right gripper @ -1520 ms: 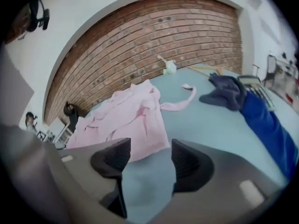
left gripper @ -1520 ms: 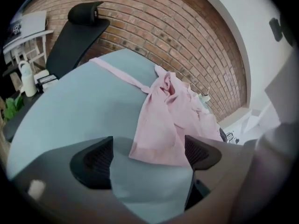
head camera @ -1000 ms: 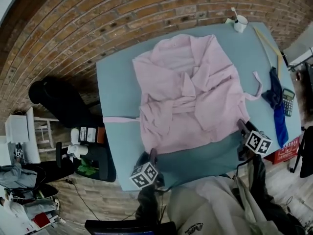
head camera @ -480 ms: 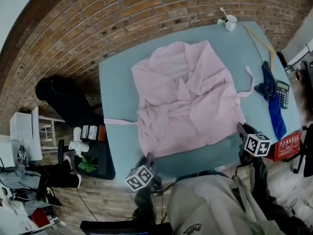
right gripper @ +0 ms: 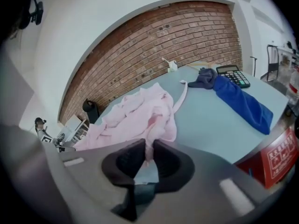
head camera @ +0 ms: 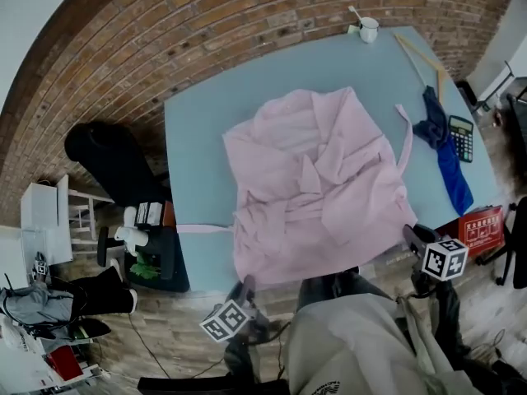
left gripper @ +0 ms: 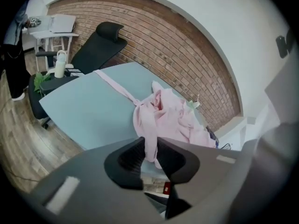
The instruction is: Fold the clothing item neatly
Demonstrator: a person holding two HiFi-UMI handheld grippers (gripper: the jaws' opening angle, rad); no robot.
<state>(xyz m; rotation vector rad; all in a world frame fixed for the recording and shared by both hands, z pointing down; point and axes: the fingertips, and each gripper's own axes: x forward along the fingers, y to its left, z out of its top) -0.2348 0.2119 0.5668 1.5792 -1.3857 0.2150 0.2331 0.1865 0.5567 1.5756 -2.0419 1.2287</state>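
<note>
A pale pink robe (head camera: 317,183) lies crumpled on the teal table (head camera: 206,138), and its near hem reaches the table's near edge. My left gripper (head camera: 244,289) is at the hem's left corner, shut on the pink cloth. In the left gripper view the cloth runs down between the dark pads of that gripper (left gripper: 150,150) from the robe (left gripper: 163,113). My right gripper (head camera: 409,237) holds the hem's right corner. In the right gripper view a pinch of the robe (right gripper: 140,111) sits in that gripper (right gripper: 148,155).
The robe's pink belt (head camera: 202,228) trails over the table's left edge. A blue cloth (head camera: 449,159), a calculator (head camera: 463,137), a wooden stick (head camera: 420,52) and a white mug (head camera: 368,30) sit at the right and far side. A black chair (head camera: 107,159) stands left, a red box (head camera: 482,225) right.
Both grippers have drawn back toward the person with the hem. The robe slid toward the near edge, covering the bare strip of table that lay before it.
</note>
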